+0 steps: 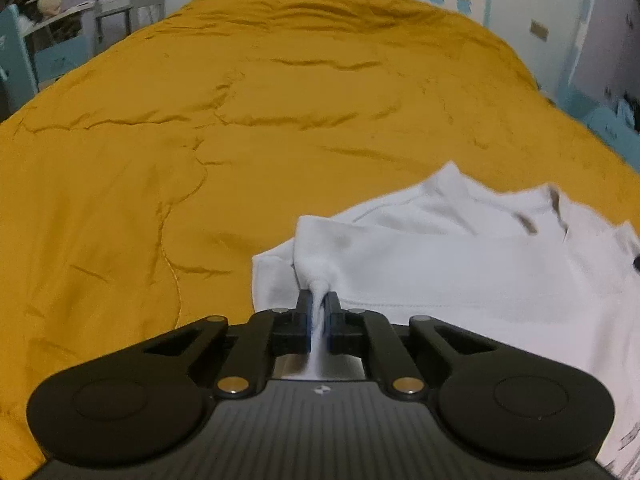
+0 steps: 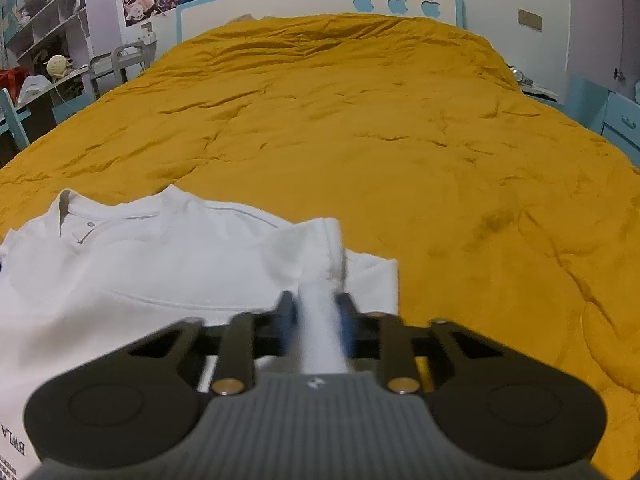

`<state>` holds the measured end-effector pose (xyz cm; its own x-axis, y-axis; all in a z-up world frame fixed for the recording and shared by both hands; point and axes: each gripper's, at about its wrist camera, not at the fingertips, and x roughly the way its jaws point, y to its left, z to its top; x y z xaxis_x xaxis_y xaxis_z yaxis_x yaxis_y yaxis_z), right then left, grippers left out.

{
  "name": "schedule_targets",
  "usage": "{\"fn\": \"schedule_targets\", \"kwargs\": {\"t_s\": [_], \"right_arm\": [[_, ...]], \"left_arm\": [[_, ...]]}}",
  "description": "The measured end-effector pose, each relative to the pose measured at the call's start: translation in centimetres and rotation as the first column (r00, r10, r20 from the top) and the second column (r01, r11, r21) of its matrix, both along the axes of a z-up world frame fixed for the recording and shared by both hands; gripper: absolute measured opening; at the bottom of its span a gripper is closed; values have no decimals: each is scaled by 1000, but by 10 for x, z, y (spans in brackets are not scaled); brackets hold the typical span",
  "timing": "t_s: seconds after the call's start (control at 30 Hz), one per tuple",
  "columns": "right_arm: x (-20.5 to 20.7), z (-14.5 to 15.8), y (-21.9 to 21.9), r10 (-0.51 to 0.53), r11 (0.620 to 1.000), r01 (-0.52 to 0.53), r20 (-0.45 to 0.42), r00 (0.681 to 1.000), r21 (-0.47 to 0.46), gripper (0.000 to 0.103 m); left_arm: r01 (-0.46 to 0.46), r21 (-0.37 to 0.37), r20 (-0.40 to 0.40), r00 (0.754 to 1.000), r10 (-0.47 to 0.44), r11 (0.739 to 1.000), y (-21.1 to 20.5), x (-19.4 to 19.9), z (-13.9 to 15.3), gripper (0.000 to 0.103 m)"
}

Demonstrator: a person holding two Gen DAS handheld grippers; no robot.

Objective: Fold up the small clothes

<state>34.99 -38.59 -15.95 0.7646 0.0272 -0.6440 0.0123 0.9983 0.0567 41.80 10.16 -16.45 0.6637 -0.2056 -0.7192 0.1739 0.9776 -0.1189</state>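
A small white shirt lies on the mustard-yellow quilt, collar toward the headboard. My left gripper is shut on a bunched bit of the shirt's left edge, the cloth pinched between its blue pads. In the right wrist view the same shirt lies to the left, and my right gripper is shut on a bunched fold of its right sleeve edge. Black print shows at the shirt's near hem.
The yellow quilt covers the whole bed. A white and blue headboard with apple shapes stands at the far end. Shelves and a desk stand beyond the left side, blue drawers beyond the right.
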Motion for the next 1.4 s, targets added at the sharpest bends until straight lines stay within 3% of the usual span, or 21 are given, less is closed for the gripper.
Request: {"fn": "schedule_targets", "kwargs": {"t_s": [0.13,0.23,0.3,0.43,0.47,0.57,0.67,0.73,0.77,0.87,0.93,1.1,1.2,1.33,1.37,1.4], "right_arm": [[-9,10,7,7,999,-4,67,998,-40,0],[-3,5,6,-20,999,22,32,999,-39,0],[2,-5,7,-35,998,35,-5,999,-53,0],[3,-7,8,-56,995,55,-7,998,-78,15],[0,-3,6,-69,995,69,-1,998,-73,22],[-24,20,-3,-57,998,56,43,997,11,24],[-66,47,-18,-23,990,14,61,998,144,27],[-101,57,-30,5,972,-17,53,999,233,35],[-118,59,-35,23,963,-33,42,999,266,40],[-160,52,-40,33,958,-28,-10,999,286,40],[-178,41,-43,15,958,0,-49,999,287,40],[-192,13,-47,-55,923,96,-120,991,374,40],[-187,9,-43,-69,917,109,-117,991,383,43],[-182,6,-40,-68,921,110,-125,990,373,45],[-181,6,-40,-65,923,107,-126,990,369,45],[-180,7,-42,-63,924,106,-129,990,367,45]], "left_arm": [[-30,-34,158,987,35,999,11,-19,22,5],[-91,-74,70,993,96,993,23,-9,13,5],[-86,-12,23,996,86,996,18,-3,-2,5],[-56,109,32,998,52,992,0,-4,-12,11],[-59,108,33,998,56,992,-1,-5,-9,11],[-44,84,30,999,42,996,6,-20,9,19],[-3,29,53,999,1,1000,19,-56,32,40],[21,-78,66,998,-16,997,36,-91,46,67],[22,-141,63,998,-13,990,48,-110,48,72],[7,-301,17,1000,-2,954,80,-154,41,72],[-18,-355,-29,1000,8,935,93,-171,31,72],[-59,-406,-92,996,23,912,107,-178,9,72],[-88,-365,-112,992,50,927,108,-169,2,72],[-58,-455,-121,993,3,888,109,-159,-3,72],[-41,-468,-115,993,-16,883,108,-158,-4,68],[-23,-477,-120,992,-39,878,104,-164,-7,53]]}}
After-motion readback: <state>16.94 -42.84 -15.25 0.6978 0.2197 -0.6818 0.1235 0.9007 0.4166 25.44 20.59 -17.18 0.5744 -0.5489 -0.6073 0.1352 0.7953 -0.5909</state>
